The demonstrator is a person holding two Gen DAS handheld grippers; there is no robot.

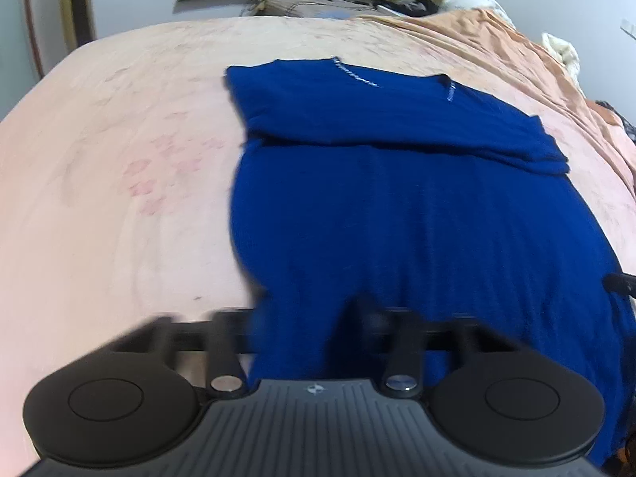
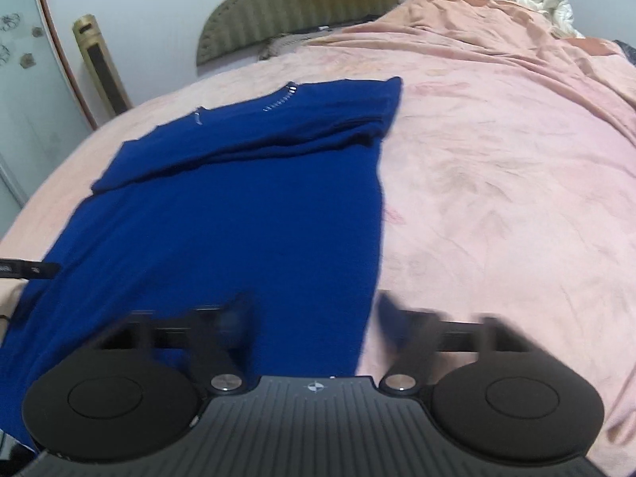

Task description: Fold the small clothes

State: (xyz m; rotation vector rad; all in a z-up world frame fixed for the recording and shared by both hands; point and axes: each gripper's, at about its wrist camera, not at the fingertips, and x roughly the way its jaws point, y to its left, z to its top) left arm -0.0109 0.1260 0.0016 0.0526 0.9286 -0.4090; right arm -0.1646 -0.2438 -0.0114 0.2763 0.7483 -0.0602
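Note:
A dark blue garment (image 1: 417,198) lies flat on the pink bed cover (image 1: 119,159), its top part folded over into a band (image 1: 377,111). My left gripper (image 1: 296,318) is at the near hem's left corner, shut on a bunched ridge of the blue cloth. In the right wrist view the same garment (image 2: 238,198) fills the left half. My right gripper (image 2: 314,318) sits at the near right corner with its fingers apart. The left finger (image 2: 234,318) rests on the cloth and the right one is just past the edge. The cloth between them looks flat; both fingers are blurred.
The pink bed cover (image 2: 497,198) stretches wide to the right of the garment. A rumpled orange sheet (image 1: 516,51) and white bedding (image 2: 548,4) lie at the far right. An olive headboard (image 2: 298,8) stands behind, and a gold tower fan (image 2: 101,63) beside the wall.

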